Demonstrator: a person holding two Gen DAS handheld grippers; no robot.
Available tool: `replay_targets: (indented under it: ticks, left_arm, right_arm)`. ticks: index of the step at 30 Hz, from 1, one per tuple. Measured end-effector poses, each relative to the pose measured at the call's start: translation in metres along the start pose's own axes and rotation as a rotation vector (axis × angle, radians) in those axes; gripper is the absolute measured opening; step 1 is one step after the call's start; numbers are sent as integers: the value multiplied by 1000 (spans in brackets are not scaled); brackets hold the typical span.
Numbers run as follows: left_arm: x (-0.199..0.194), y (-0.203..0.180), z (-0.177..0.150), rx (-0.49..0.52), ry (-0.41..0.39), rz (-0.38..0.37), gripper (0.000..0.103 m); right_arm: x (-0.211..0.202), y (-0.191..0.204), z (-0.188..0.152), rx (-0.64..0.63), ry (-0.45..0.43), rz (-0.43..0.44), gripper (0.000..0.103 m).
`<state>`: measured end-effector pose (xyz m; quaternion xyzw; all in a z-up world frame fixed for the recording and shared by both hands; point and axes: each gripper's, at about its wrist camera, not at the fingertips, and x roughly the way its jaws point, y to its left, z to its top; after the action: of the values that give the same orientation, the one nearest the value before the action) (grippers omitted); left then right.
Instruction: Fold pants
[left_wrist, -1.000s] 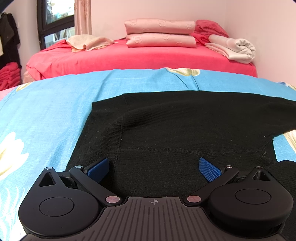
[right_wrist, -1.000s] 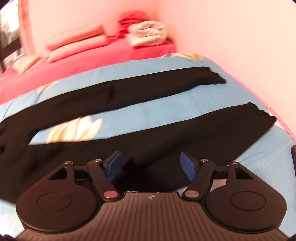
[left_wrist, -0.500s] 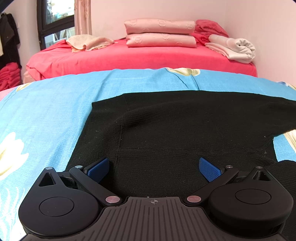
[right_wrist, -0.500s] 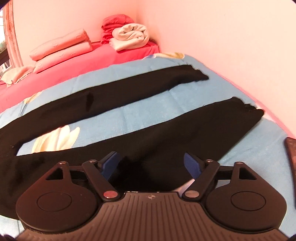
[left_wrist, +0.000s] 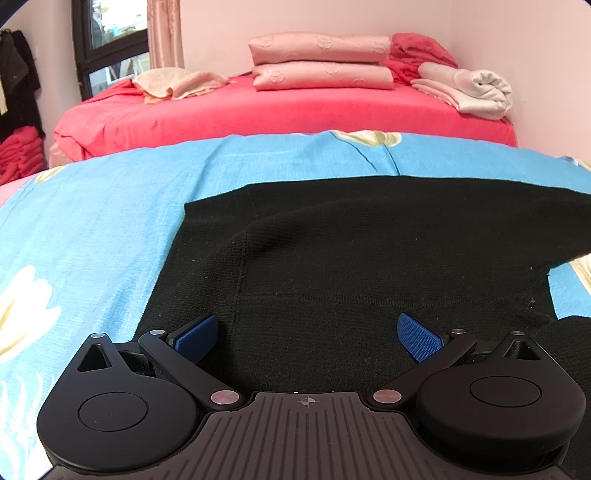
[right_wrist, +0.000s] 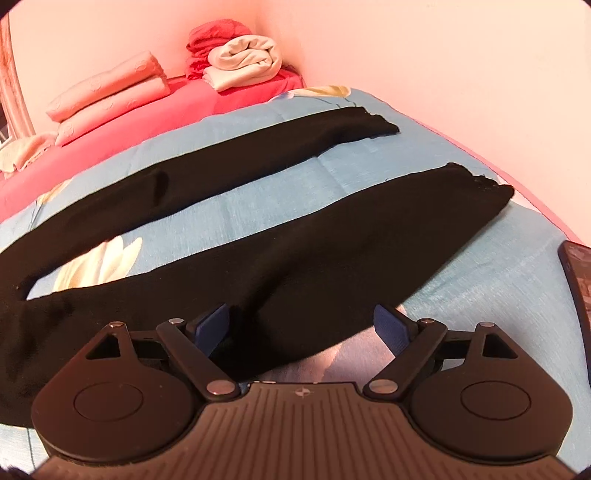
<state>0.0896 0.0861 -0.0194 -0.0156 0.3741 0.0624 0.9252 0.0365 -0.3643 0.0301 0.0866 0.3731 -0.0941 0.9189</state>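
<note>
Both jaws are standing wide, the right hand-held gripper having just been opening over the near leg of the black pants; the left hand-held gripper is hovering above the waist, gripping nothing. Pinch each leg's near edge, then carry it toward twelve o'clock onto the far leg.

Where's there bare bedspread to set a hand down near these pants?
Free: the blue strip between the two legs of the pants, and the stretch left of the waistband. Crowded: the red bed's far end, with stacked pillows and blankets.

Count: one pair of black pants, two legs spread apart. Two pink pillows, stacked. One rolled white blanket. One beige towel. One blue floral sheet. One dark phone at the right edge.
</note>
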Motion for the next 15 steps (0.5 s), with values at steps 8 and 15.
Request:
replay_targets:
  ticks: [8, 15]
  left_arm:
    - [-46, 12, -2, -30, 80, -16, 103]
    - [-116, 39, -43, -125, 174, -192, 103]
  right_arm:
    - [-18, -7, -5, 26, -27, 28, 89]
    - [-33, -11, -8, 48, -49, 91, 89]
